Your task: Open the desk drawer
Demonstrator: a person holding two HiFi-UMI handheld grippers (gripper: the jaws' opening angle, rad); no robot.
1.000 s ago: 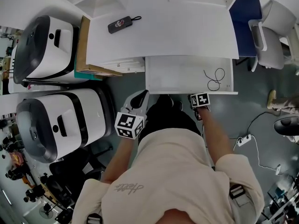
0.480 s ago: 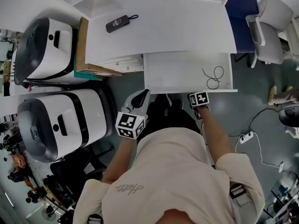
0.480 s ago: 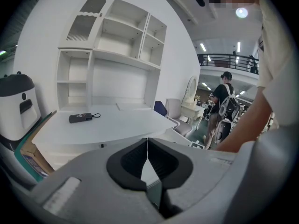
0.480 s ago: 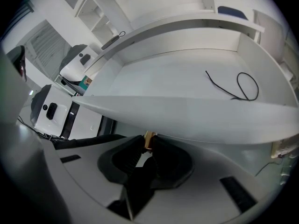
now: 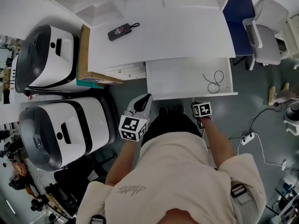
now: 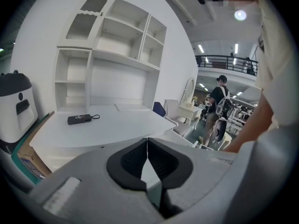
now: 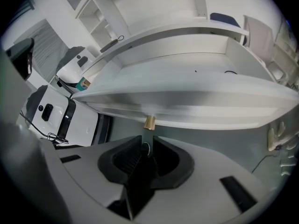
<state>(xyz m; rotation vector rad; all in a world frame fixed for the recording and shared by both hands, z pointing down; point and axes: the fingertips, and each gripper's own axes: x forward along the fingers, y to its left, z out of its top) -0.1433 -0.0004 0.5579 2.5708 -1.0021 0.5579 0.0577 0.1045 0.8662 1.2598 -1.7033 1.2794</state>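
Observation:
The white desk (image 5: pixel 187 31) has its drawer (image 5: pixel 180 78) pulled out toward me, with a black cord (image 5: pixel 214 80) coiled in its right corner. My right gripper (image 5: pixel 201 110) is at the drawer's front edge. In the right gripper view the drawer front (image 7: pixel 196 106) fills the top, and a brass knob stem (image 7: pixel 149 122) sticks out below it. The right gripper (image 7: pixel 145 149) is shut on the knob's head. My left gripper (image 5: pixel 145 99) hangs left of the drawer, off the desk. Its pads (image 6: pixel 140 160) meet with nothing held.
A black device with a loop cord (image 5: pixel 120 31) lies on the desk. Two large white machines (image 5: pixel 44 50) (image 5: pixel 65 125) and a cardboard sheet (image 5: pixel 84 48) stand to the left. A blue and white chair (image 5: pixel 259 22) is at right, and a power strip and cables (image 5: pixel 246 138) lie on the floor.
The right gripper has drawn back toward me on the knob and the drawer has come out slightly further. The left gripper has barely moved.

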